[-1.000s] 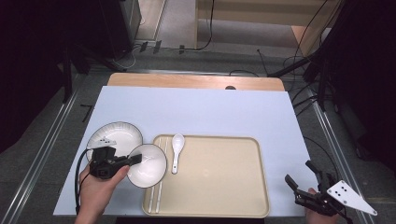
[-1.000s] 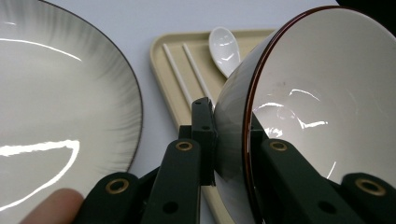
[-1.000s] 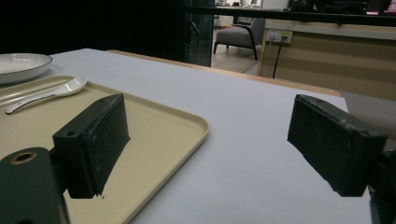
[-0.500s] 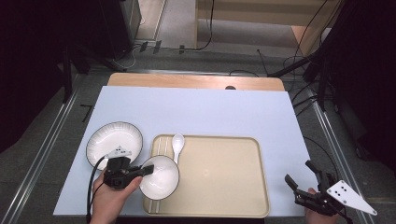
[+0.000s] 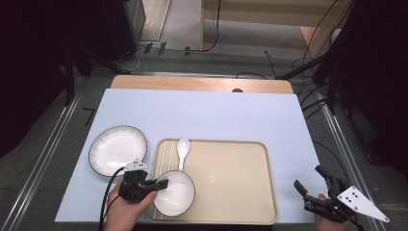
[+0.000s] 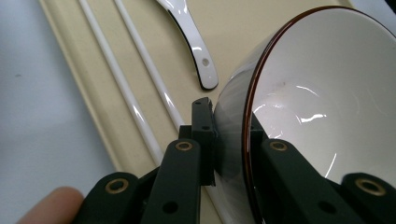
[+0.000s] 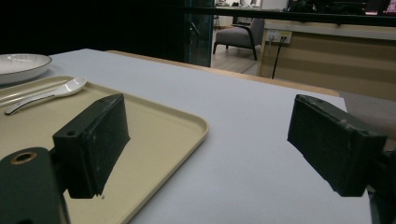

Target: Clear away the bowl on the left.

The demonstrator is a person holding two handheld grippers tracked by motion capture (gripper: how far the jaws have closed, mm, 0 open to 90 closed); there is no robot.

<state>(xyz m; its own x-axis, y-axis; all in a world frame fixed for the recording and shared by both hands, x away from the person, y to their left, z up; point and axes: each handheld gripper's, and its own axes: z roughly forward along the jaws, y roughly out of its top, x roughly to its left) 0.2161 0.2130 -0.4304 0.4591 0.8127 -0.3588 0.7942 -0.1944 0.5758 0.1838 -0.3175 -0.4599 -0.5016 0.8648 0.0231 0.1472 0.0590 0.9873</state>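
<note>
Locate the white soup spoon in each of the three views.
High view: the white soup spoon lies on the tray's left part, past the bowl.
Left gripper view: top centre, handle toward the bowl's rim.
Right gripper view: far left, before the plate.
Shared landmark: the beige tray.

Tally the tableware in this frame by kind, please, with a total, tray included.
Bowl: 1, rim clamped by the left hand-held gripper
Plate: 1
Spoon: 1
Chopsticks: 2
Tray: 1
Total: 6
</note>
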